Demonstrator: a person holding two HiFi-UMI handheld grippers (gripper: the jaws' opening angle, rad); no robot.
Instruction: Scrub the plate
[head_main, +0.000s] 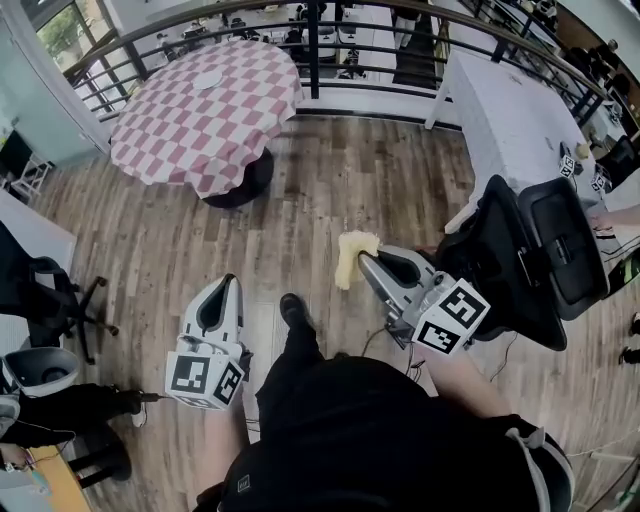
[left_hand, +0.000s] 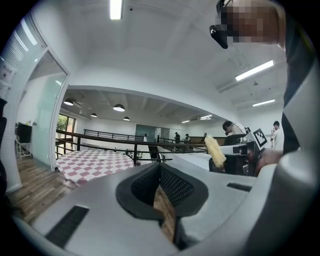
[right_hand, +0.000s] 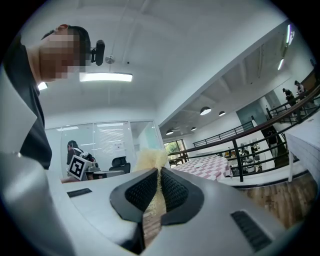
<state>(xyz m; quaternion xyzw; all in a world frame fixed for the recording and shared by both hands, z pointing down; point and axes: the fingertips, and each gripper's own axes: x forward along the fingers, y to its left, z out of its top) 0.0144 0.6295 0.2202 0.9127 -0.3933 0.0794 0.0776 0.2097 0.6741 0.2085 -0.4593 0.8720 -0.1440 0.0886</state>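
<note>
So, closest to us: the left tongs (head_main: 231, 281) are shut tight with nothing in them. The right tongs (head_main: 366, 262) are clamped on a yellow scrubber (head_main: 352, 256), which sticks out all fluffy past the tips. Both are held out roughly level in front of us over the wood floor (head_main: 330, 190), nowhere near any dish.

We'd call this the getting-there step: tool in hand, scrubbing not begun. The plate (head_main: 208, 80) is way across the room, lying flat on the round surface (head_main: 170, 140) with the pink-and-white checked cloth, up by the railing (head_main: 313, 50). It's well apart from both tongs.

Next move, as we read it: close that gap and get the scrubber down onto the plate's face. We'd probably also open the left tongs to pin the rim so it doesn't skate around on the cloth.

As for the plate itself: small, white, round, on its own near the middle of the cloth, with nothing on it that we can see. It's way too far off to tell whether it's dirty or clean.
</note>
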